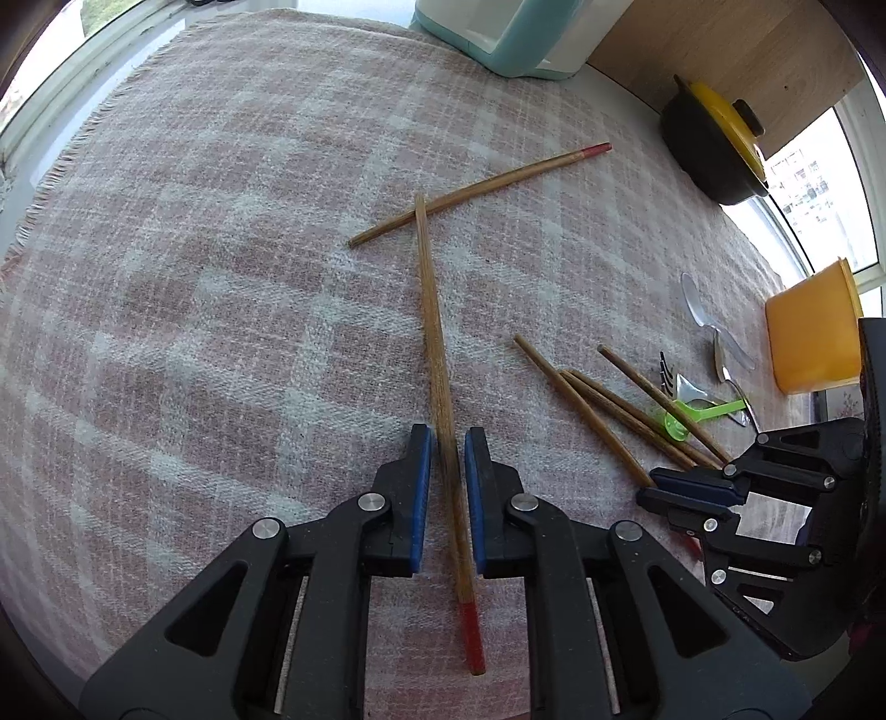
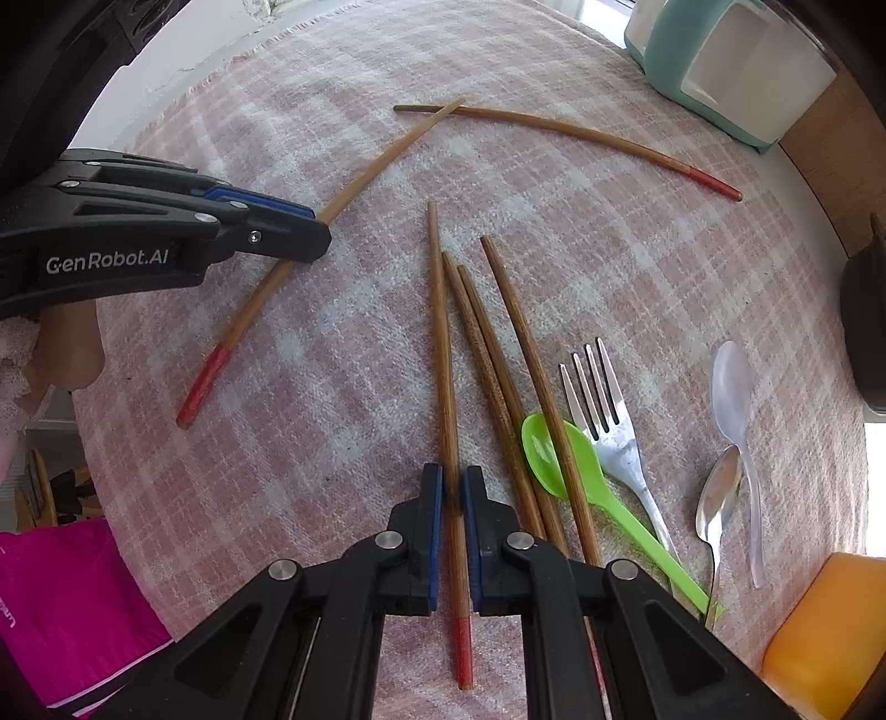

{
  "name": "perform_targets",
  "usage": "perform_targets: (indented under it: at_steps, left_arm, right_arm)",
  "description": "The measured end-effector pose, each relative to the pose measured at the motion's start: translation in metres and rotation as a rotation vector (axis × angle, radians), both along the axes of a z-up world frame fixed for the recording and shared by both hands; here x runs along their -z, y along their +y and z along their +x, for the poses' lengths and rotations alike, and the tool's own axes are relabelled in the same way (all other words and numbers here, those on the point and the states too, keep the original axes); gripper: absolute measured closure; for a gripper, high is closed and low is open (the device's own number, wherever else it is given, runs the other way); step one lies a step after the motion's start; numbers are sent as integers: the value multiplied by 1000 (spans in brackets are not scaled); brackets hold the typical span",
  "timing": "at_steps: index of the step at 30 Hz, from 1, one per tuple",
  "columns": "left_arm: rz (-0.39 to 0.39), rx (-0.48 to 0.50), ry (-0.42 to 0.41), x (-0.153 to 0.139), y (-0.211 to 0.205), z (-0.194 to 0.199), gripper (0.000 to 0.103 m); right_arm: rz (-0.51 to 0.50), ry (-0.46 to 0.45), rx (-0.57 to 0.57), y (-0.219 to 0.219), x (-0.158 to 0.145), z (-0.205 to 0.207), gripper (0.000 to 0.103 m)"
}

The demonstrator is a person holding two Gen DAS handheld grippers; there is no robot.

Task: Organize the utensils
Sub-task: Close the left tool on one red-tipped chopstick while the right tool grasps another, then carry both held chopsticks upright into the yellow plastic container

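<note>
My left gripper (image 1: pixel 447 435) is shut on a red-tipped wooden chopstick (image 1: pixel 437 343) that lies on the pink checked cloth (image 1: pixel 194 310), its far end crossing a second red-tipped chopstick (image 1: pixel 487 185). My right gripper (image 2: pixel 453 479) is shut on another red-tipped chopstick (image 2: pixel 443 360), leftmost of a group of several chopsticks (image 2: pixel 498 354). Beside them lie a green plastic spoon (image 2: pixel 559 459), a metal fork (image 2: pixel 603 410), a metal spoon (image 2: pixel 717 498) and a clear plastic spoon (image 2: pixel 733 399). The left gripper also shows in the right wrist view (image 2: pixel 310 232).
A teal and white holder (image 1: pixel 509 33) stands at the far edge of the cloth. A black pot with a yellow lid (image 1: pixel 714 144) and an orange container (image 1: pixel 814 338) sit at the right. A pink bag (image 2: pixel 72 603) hangs off the near left edge.
</note>
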State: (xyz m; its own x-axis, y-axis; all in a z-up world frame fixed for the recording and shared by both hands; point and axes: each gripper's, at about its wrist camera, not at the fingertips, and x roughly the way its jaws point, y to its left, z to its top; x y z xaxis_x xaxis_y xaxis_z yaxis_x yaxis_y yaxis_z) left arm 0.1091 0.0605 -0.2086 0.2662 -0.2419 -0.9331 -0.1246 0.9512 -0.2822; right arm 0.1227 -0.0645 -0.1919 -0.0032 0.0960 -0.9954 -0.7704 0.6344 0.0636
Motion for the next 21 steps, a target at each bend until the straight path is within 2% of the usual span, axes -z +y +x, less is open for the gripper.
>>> perform_targets:
  at_steps: [2, 5, 8, 17, 21]
  left_arm:
    - [43, 24, -23, 0, -4, 3, 92]
    - [42, 26, -33, -1, -6, 4, 98]
    - [38, 1, -61, -5, -4, -1, 98]
    - [-34, -79, -168, -45, 2, -23, 98]
    - [-43, -73, -233, -69, -10, -29, 98]
  right_arm:
    - [32, 19, 29, -6, 0, 2, 99]
    - [77, 27, 70, -17, -5, -1, 99]
    - [138, 23, 120, -27, -13, -4, 99]
    - [279, -46, 285, -74, -43, -17, 99]
    - [346, -101, 365, -105, -65, -22, 99]
